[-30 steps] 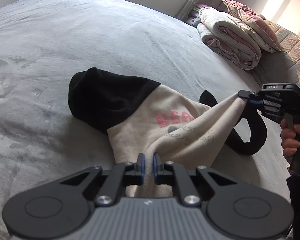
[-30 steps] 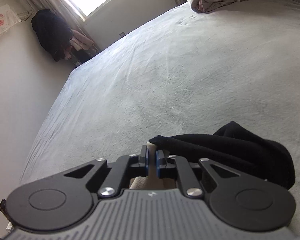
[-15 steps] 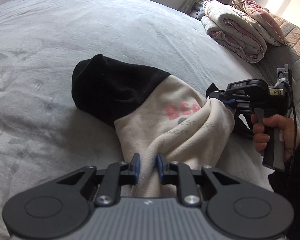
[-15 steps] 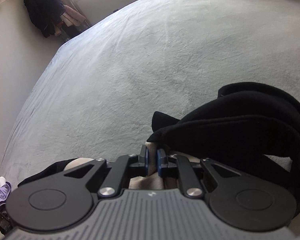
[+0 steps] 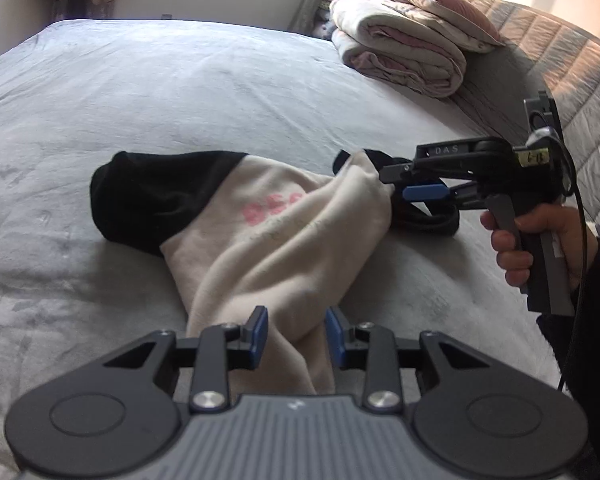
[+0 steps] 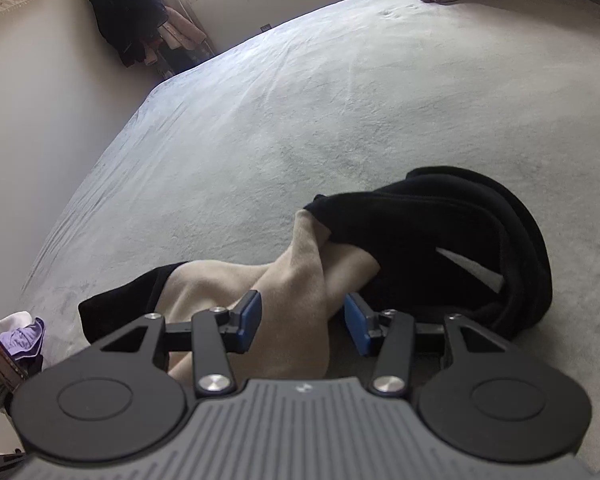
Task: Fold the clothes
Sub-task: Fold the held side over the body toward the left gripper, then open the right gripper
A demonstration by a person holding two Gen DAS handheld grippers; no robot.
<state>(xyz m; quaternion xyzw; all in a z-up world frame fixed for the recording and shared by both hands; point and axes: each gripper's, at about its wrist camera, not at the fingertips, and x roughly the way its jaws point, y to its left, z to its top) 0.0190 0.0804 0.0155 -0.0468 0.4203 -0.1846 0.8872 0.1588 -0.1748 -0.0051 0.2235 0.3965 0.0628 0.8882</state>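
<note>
Both claws are spreading off the cream-and-black sweatshirt (image 5: 284, 232) on the bed (image 5: 180, 92): left gripper (image 5: 296, 334) shows pink lettering, right gripper (image 6: 303, 322) only black sleeves.

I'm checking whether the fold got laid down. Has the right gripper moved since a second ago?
Yes. In the left wrist view the right gripper has come inward over the sweatshirt, away from the bed's right edge, jaws opening.

Around the crumpled sweatshirt (image 5: 268, 232) we have bare grey bedspread (image 5: 180, 92) on its far side and to its left. To its right our right gripper (image 5: 404, 192) and hand (image 5: 540, 236) block the way. Beyond it, folded bedding (image 5: 400, 56) fills the headboard corner.
</note>
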